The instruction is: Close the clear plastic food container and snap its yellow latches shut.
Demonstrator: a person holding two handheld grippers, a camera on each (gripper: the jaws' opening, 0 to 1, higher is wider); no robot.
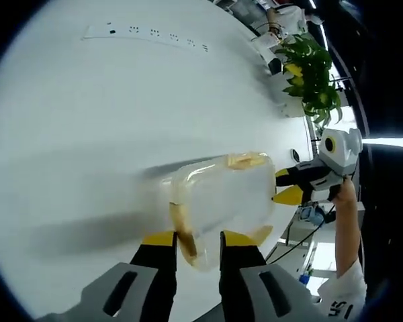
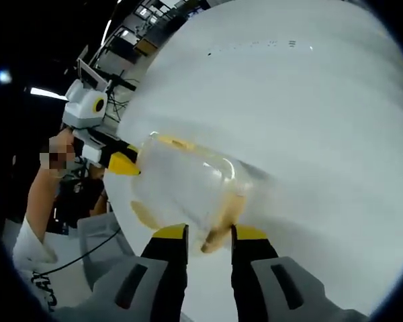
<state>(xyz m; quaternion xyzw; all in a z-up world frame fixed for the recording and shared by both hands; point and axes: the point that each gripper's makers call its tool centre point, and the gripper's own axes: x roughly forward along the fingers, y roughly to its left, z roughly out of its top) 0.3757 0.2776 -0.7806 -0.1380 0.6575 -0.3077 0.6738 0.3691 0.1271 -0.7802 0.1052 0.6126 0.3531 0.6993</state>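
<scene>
The clear plastic food container hangs above the white table, blurred by motion, with its lid on. My left gripper is shut on its near end, a yellow latch between the yellow-tipped jaws. At the far end my right gripper holds the container beside another yellow latch. In the right gripper view the container sits just ahead of my right gripper, which is shut on the end with a yellow latch. The left gripper grips the opposite end.
A white power strip lies along the far side of the table. A green potted plant stands past the table's edge. A person's hand and arm hold the grippers. Cables and office furniture lie beyond the table.
</scene>
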